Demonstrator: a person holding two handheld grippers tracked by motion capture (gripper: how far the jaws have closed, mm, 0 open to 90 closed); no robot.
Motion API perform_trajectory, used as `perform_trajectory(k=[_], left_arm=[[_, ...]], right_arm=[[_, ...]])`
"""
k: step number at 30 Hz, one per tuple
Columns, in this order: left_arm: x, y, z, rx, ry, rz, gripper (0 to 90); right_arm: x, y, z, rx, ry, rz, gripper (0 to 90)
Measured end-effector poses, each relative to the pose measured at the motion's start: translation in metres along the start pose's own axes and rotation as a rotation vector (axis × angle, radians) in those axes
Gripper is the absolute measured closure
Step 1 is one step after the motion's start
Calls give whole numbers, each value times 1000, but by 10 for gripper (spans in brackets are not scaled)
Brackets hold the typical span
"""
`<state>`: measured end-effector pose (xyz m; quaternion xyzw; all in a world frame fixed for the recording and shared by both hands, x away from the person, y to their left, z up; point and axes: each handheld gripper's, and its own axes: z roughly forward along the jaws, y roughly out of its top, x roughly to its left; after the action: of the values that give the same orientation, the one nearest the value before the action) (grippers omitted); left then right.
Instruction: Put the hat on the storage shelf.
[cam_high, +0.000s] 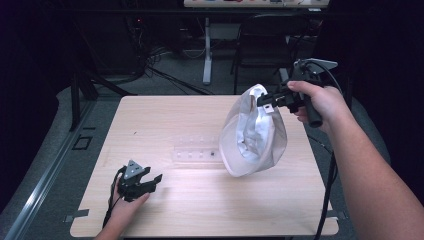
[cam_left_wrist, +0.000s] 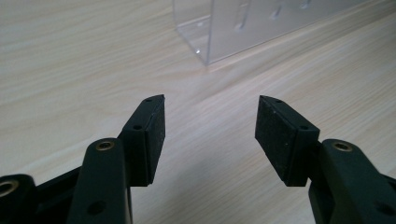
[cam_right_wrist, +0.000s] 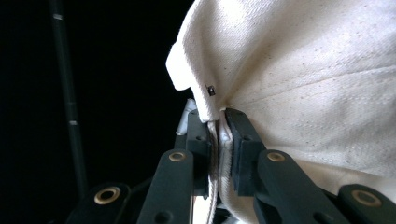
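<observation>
over the pale wooden table (cam_high: 165, 210), the right gripper (cam_high: 270, 100) is clamping and lifting a cream cloth cap (cam_high: 252, 135) at its rim, while the left gripper (cam_high: 150, 181) is resting released at the near left, with nowhere to place the cap evident yet.

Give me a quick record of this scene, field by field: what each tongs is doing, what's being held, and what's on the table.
left tongs: open, holding nothing, low over the table near the person's side
right tongs: shut on the cap's edge, raised above the table's far right part
cap: off-white fabric, hanging from the right tongs, clear of the table
clear plastic stand: resting mid-table, beyond the left tongs, untouched
table: light wood top
background: a dark chair and cables on the floor behind the table
</observation>
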<state>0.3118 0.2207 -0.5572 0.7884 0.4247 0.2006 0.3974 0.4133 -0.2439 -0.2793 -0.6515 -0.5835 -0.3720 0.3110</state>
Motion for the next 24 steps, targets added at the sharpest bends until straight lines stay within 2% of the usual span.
perform_trajectory(k=[3, 7, 9, 11, 17, 24], left_arm=[[-14, 12, -3, -35, -27, 38, 429], [-44, 32, -4, -77, -65, 137, 427], [-58, 40, 0, -86, -84, 171, 427], [-69, 48, 5, -95, -118, 188, 427], [-103, 69, 16, -112, -183, 253, 429], [-134, 92, 24, -152, -202, 302, 412]], right_arm=[[-1, 2, 4, -13, 14, 6, 811], [-5, 5, 10, -31, 18, 14, 811], [-6, 6, 13, -31, 21, 16, 811], [-6, 8, 16, -34, 15, 16, 811], [-4, 14, 23, -55, 21, 21, 812], [1, 17, 35, -63, 19, 13, 812]])
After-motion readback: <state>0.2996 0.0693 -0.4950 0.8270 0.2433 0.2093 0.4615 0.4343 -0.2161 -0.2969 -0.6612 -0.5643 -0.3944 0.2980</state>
